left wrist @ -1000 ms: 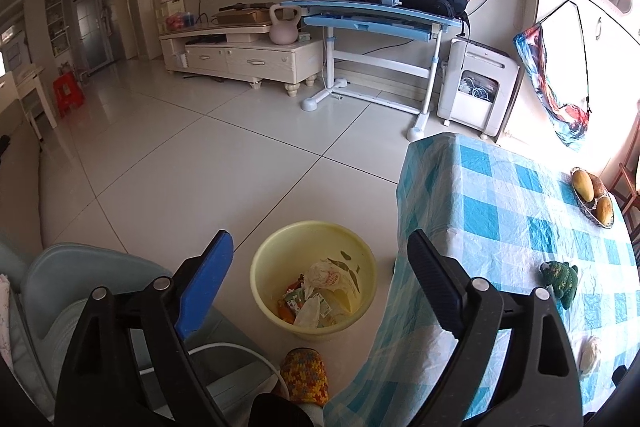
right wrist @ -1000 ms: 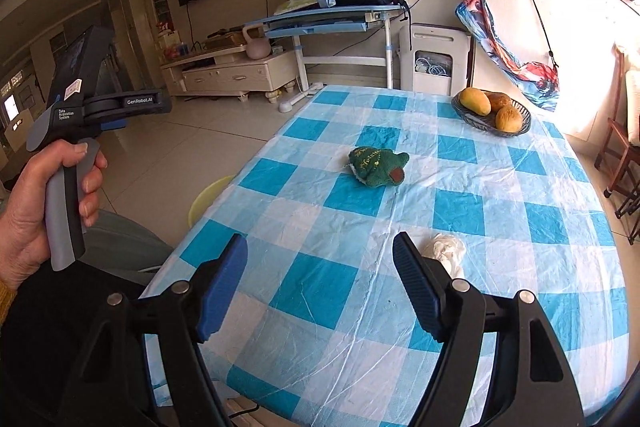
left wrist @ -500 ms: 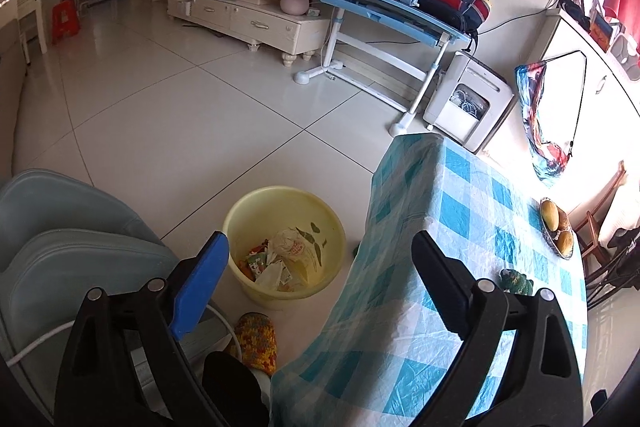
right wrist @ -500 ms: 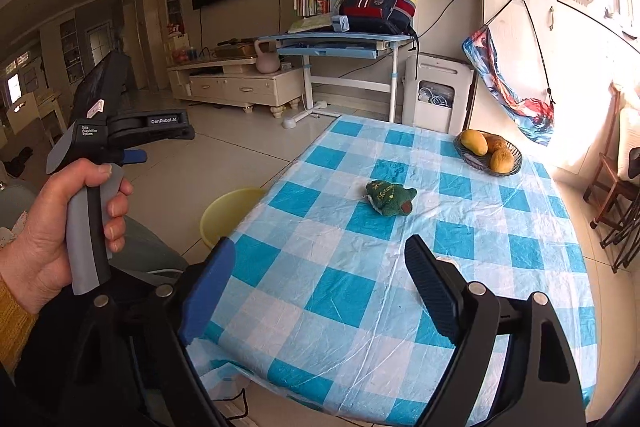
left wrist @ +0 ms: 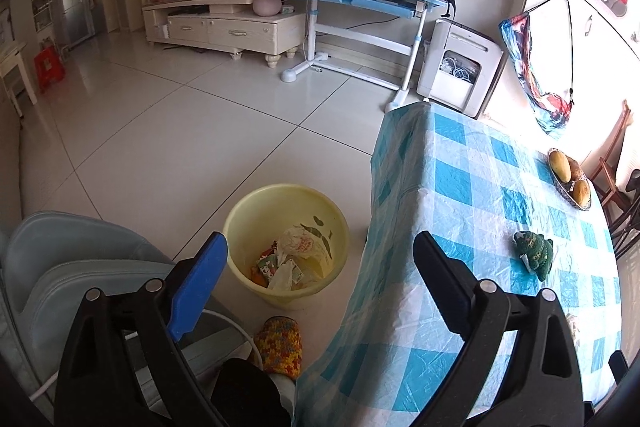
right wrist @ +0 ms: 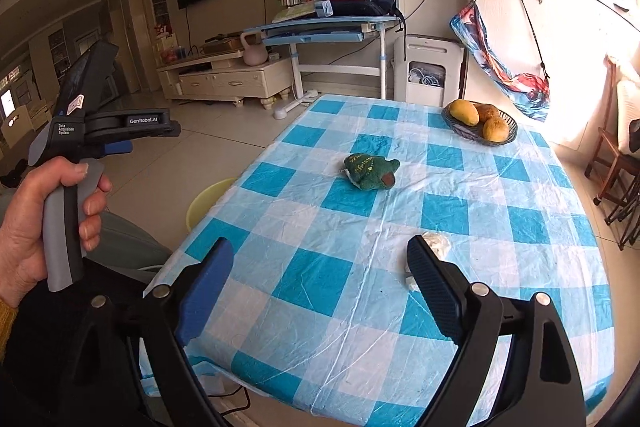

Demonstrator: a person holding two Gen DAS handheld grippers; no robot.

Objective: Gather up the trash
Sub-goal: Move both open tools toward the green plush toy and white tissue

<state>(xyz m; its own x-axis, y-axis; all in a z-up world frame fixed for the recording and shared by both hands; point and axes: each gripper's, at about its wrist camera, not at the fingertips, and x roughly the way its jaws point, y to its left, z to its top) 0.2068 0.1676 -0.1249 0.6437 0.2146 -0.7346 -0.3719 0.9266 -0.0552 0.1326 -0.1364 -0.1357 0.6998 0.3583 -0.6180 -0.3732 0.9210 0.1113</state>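
Both tools spread wide, nothing in either one

Right tool (right wrist: 320,269) hangs over the checkered bench (right wrist: 500,219) with a crumpled white wad (right wrist: 436,243) just by its right finger. Left tool (left wrist: 316,269) hovers above the yellow bin (left wrist: 256,211) on the floor, wrappers (left wrist: 292,259) already inside, beside the bench.

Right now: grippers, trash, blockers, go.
Left gripper open, empty, above yellow trash bin. Right gripper open, empty, over table. Crumpled white wad on tablecloth, by right finger. Nothing between.
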